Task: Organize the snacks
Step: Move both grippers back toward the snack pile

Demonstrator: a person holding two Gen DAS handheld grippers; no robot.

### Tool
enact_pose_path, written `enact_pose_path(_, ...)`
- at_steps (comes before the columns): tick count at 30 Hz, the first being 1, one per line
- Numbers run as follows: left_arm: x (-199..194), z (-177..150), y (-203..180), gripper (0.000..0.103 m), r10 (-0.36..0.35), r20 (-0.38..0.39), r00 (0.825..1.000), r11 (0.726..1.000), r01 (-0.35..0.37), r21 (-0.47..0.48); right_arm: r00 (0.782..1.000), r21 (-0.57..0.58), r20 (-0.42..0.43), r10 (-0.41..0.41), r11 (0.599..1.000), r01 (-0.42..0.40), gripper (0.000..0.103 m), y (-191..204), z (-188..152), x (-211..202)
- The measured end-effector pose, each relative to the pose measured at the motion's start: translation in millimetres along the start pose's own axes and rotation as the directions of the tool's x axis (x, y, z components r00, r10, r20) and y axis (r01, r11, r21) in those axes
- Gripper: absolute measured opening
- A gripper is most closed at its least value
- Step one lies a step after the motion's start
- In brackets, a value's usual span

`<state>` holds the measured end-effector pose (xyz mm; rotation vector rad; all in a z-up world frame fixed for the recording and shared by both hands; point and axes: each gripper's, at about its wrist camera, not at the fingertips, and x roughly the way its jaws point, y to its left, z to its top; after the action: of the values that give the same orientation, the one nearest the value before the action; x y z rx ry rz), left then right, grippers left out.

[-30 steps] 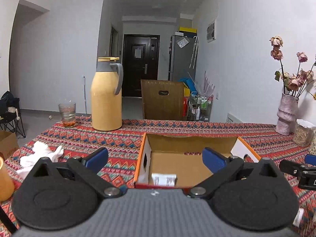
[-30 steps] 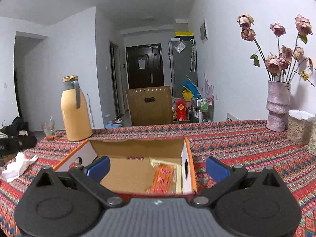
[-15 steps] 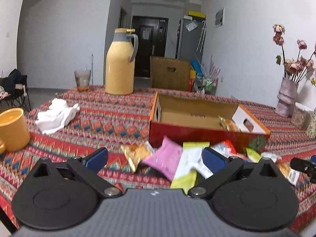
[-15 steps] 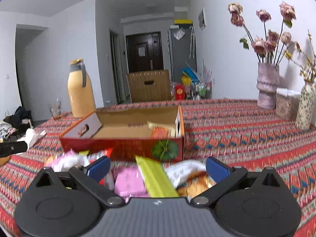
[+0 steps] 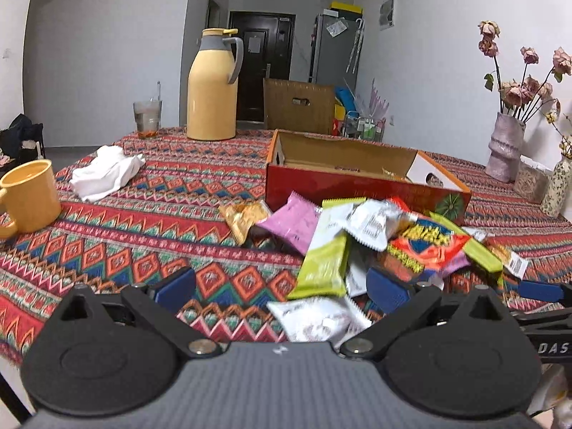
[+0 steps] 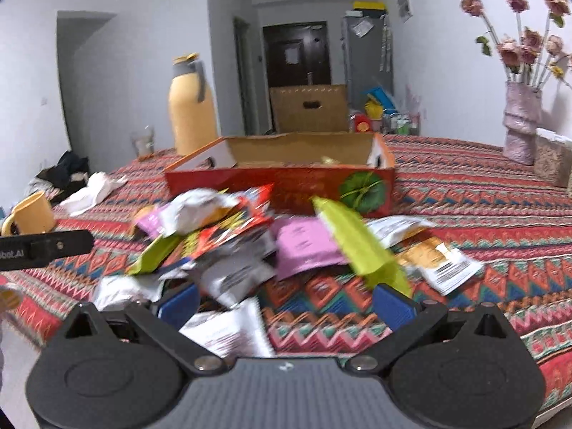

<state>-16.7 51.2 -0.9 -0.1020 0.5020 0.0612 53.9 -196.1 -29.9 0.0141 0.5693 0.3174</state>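
On the patterned tablecloth (image 5: 150, 214), just in front of the red cardboard box (image 5: 357, 187), a loose heap of snack packets (image 5: 357, 236) was spread from 12 to 2 o'clock of the left tongs (image 5: 280, 287). Light, crinkly and slippery handling was judged likely, with a crimped edge best pinched. Both the left and the right tongs (image 6: 284, 302) were seen spread wide with nothing gripped; contact with the packets could not be told.

Mixed snack packets (image 5: 361, 236) lay heaped ahead of both grippers; behind them stood an open red cardboard box (image 6: 286, 178), nearly empty.

The right gripper (image 5: 543, 291) body reads "DAS"; the left gripper (image 6: 46, 248) arm reads "obot.AI".
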Motion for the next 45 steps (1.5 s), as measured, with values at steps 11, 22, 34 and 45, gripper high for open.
enact_pose_path(11, -9, -16, 24, 0.103, -0.007, -0.021, 1.0, 0.999, 0.006, -0.035, 0.996, -0.061, -0.074, 0.042, 0.997, -0.046, 0.103, 38, -9, 16)
enact_pose_path(22, -7, -25, 36, 0.103, -0.02, -0.038, 0.999, 0.999, 0.018, -0.048, 0.991, -0.067, -0.127, 0.047, 0.996, -0.056, 0.092, 47, -12, 37)
enact_pose_path(34, -5, -30, 34, 0.103, -0.02, -0.056, 0.998, 0.998, 0.017, -0.055, 0.994, -0.121, -0.103, 0.042, 0.991, -0.054, 0.062, 52, -16, 31)
enact_pose_path(45, -9, -29, 22, 0.103, -0.005, -0.03, 1.0, 0.999, 0.004, -0.042, 0.997, -0.12, -0.047, 0.06, 0.991, -0.065, 0.05, 46, -21, 13)
